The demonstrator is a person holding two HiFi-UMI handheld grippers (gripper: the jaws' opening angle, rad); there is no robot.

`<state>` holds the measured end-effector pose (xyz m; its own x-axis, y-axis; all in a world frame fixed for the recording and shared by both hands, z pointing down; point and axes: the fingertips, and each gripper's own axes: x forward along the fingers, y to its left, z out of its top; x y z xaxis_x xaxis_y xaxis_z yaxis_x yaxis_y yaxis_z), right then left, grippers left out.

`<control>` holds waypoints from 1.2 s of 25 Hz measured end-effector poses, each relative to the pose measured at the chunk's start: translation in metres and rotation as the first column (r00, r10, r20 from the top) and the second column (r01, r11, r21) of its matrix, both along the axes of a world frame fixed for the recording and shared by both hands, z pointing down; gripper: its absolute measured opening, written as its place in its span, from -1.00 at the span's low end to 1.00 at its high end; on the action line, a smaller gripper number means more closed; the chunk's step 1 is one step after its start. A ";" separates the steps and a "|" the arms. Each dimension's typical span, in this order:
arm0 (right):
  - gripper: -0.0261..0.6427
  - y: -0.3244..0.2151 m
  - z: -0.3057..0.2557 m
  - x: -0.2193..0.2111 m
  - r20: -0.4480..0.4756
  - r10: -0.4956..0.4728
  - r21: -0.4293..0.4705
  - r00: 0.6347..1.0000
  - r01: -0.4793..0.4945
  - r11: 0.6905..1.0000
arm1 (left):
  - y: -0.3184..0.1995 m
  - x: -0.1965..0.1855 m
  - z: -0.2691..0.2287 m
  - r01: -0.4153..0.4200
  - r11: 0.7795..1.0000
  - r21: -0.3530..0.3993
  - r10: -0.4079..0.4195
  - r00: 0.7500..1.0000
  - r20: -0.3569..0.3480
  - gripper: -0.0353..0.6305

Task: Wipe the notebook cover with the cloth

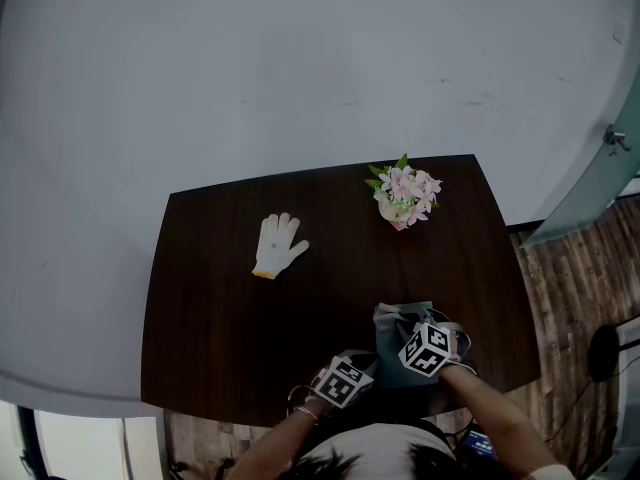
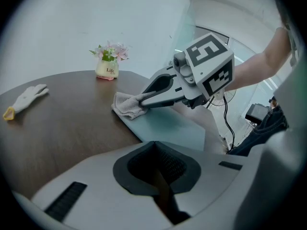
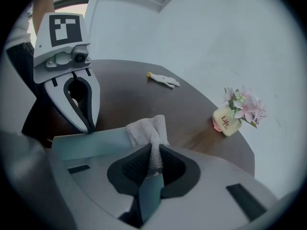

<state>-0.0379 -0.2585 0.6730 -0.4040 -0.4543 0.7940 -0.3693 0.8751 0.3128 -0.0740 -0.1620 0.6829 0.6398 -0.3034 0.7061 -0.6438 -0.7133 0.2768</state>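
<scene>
Cloth point(image 3: 144, 128) is clamped between the 2 jaws of the right hand-held gripper point(image 3: 152, 153). A bunched white fold sticks out ahead of its tips and lies on the notebook point(image 2: 168, 124), which sits flat on the desk point(image 2: 72, 119) under and just ahead of that hand-held gripper. The bunch rests at the cover's far corner, the end away from the person. The left hand-held gripper point(image 3: 89, 127) is clenched with nothing between its jaws. Seen from the right one, its tips come down at the notebook's left edge; whether they press on the cover or only meet the desk beside it I cannot tell. Well ahead of both lie a glove point(image 1: 278, 245), off to the left, and a pot of flowers point(image 1: 405, 196), off to the right, neither part of the job. By my reading the wipe is under way but at no clear stage. Cloth and cover are in contact, yet the teal cover shows no mark or streak to say which part is done. Strokes over the stretch between the cloth and the person look to be what is left.
</scene>
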 end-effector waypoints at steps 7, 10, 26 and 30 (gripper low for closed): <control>-0.78 0.000 0.002 0.024 -0.014 0.039 0.005 0.999 -0.039 0.999 | 0.000 0.001 0.001 0.001 1.000 0.005 -0.001 1.000 0.004 -0.84; -0.78 -0.001 0.002 0.035 -0.019 0.058 0.003 0.998 -0.058 0.998 | 0.002 0.002 0.001 -0.001 1.000 0.009 0.001 1.000 0.003 -0.84; -0.78 -0.002 0.004 0.086 -0.034 0.171 0.005 0.985 -0.171 0.985 | 0.003 0.002 0.000 -0.003 1.000 0.016 0.003 1.000 0.016 -0.84; -0.78 -0.003 0.004 0.099 -0.035 0.207 0.003 0.978 -0.207 0.978 | 0.002 0.004 -0.001 -0.001 1.000 0.022 0.001 1.000 0.009 -0.84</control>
<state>0.0614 -0.2611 0.6768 -0.2731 -0.5244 0.8065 -0.5312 0.7812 0.3281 -0.0701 -0.1604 0.6816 0.6339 -0.3182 0.7049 -0.6454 -0.7198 0.2555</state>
